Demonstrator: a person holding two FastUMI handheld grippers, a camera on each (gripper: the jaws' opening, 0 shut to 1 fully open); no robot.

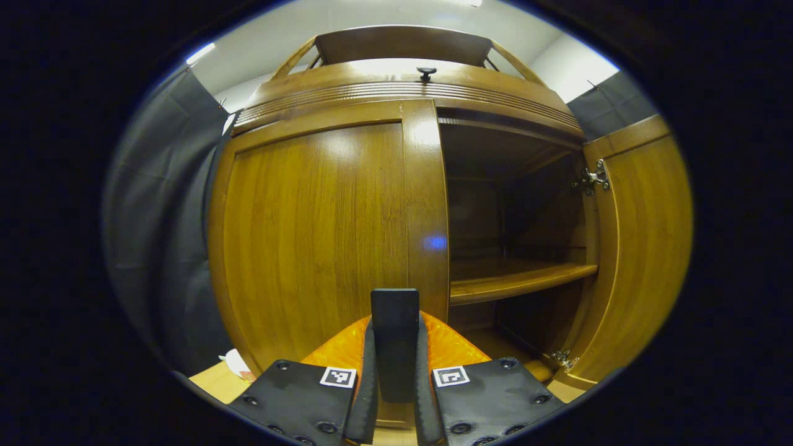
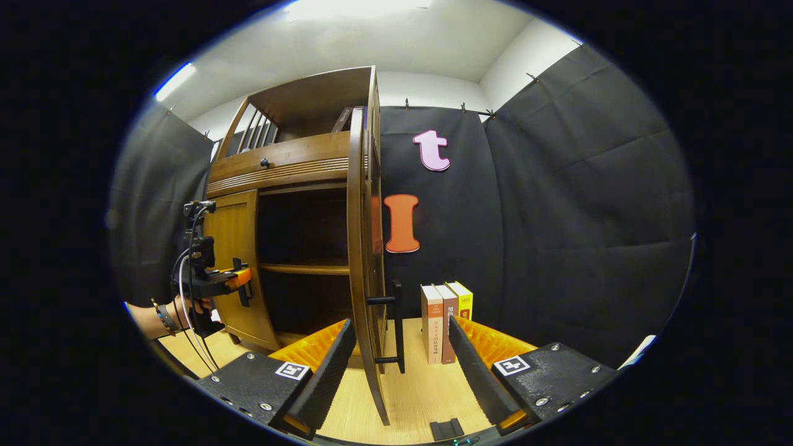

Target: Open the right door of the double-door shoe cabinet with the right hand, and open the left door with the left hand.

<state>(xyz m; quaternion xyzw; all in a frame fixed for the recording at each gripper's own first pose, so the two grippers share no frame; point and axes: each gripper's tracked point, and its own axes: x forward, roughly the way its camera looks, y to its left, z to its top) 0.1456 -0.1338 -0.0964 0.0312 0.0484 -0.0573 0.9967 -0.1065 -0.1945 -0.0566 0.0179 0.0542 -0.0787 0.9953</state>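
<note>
1. In the left gripper view the cabinet [image 1: 403,93] takes up the centre of the frame, with a small knob [image 1: 426,72] on its top rail.
2. The left door [image 1: 322,235] is shut and sits left of centre; the right door [image 1: 644,248] is swung open at the right edge, its hinges [image 1: 591,179] showing.
3. Between them the open half shows a dark inside with one shelf [image 1: 520,279].
4. The left gripper [image 1: 395,347] is at bottom centre, its fingers [image 1: 370,371] closed on the left door's upright handle [image 1: 395,322], one pressing on each side.
5. In the right gripper view the right door [image 2: 365,260] is seen edge-on at centre, open, with its bar handle [image 2: 396,325] on the side facing right in the frame.
6. The right gripper [image 2: 403,365] is at the bottom, its fingers [image 2: 325,371] spread wide, one on each side of the door edge, holding nothing.
7. At the left of this view the other gripper [image 2: 210,279], held in a hand [image 2: 186,306], is against the left door [image 2: 238,260].
8. Three books [image 2: 443,322] stand upright on the bench [image 2: 421,390] just right of the open door, in front of the black wall.
</note>
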